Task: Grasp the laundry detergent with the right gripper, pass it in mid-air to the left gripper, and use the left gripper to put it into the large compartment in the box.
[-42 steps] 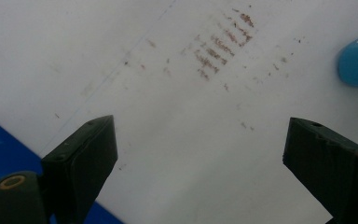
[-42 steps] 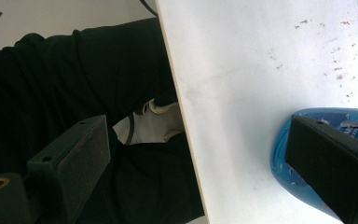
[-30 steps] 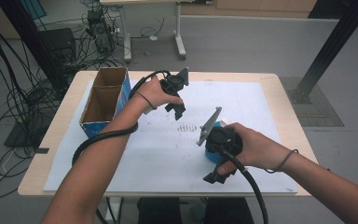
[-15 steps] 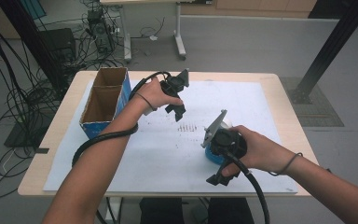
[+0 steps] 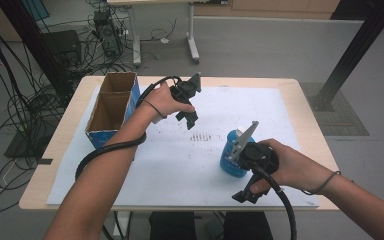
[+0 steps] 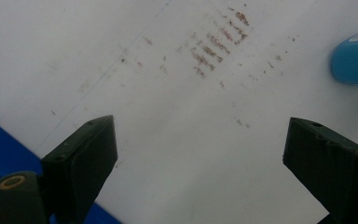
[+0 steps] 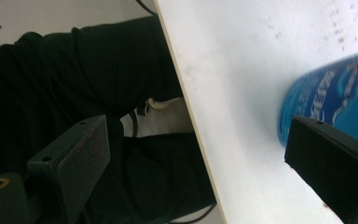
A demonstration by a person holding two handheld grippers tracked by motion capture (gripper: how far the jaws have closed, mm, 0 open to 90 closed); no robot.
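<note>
A blue can (image 5: 231, 156) with white lettering rests on the white paper sheet (image 5: 180, 160), right of centre. My right gripper (image 5: 245, 194) is held just right of it, near the table's front edge. Its jaws stand wide apart with nothing between them. In the right gripper view the blue can (image 7: 331, 102) lies beyond the outer side of one black jaw, and the right gripper (image 7: 196, 144) looks past the table edge at dark clothing. My left gripper (image 5: 189, 119) hovers over the paper beside the cardboard box, open and empty. The left gripper (image 6: 200, 140) faces brown smudges (image 6: 216, 44), with the can (image 6: 356, 58) at the upper right.
An open cardboard box (image 5: 111, 107) with blue sides stands at the table's left. A patch of brown marks (image 5: 201, 136) is on the paper between the hands. Cables and a second table's legs are on the floor beyond the far edge.
My right hand and its gripper have slid right and toward the near edge, uncovering more of the blue can. The left hand has stayed in place.
</note>
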